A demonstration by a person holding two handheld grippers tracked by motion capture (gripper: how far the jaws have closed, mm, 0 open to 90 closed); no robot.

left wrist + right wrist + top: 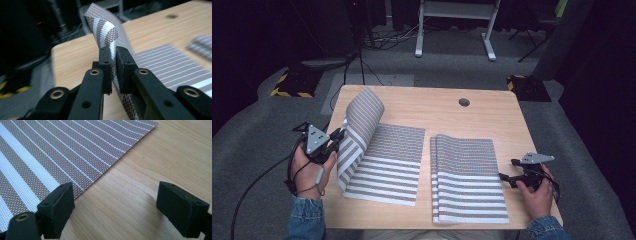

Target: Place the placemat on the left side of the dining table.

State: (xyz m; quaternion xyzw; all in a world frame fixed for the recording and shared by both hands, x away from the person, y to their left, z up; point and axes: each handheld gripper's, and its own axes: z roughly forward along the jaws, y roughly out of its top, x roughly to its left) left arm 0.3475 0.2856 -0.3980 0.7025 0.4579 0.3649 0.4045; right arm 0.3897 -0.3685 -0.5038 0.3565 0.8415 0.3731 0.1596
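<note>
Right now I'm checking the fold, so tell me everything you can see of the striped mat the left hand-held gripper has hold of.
The left striped mat is a thin woven mesh sheet, brown-grey with white stripes that widen toward the person. Most of it lies flat on the wooden table, apart from the stack of similar mats to its right. Its left edge is lifted and curls up and over toward the far side. The left hand-held gripper is shut on that raised edge, the mesh pinched between its black pads.
</note>
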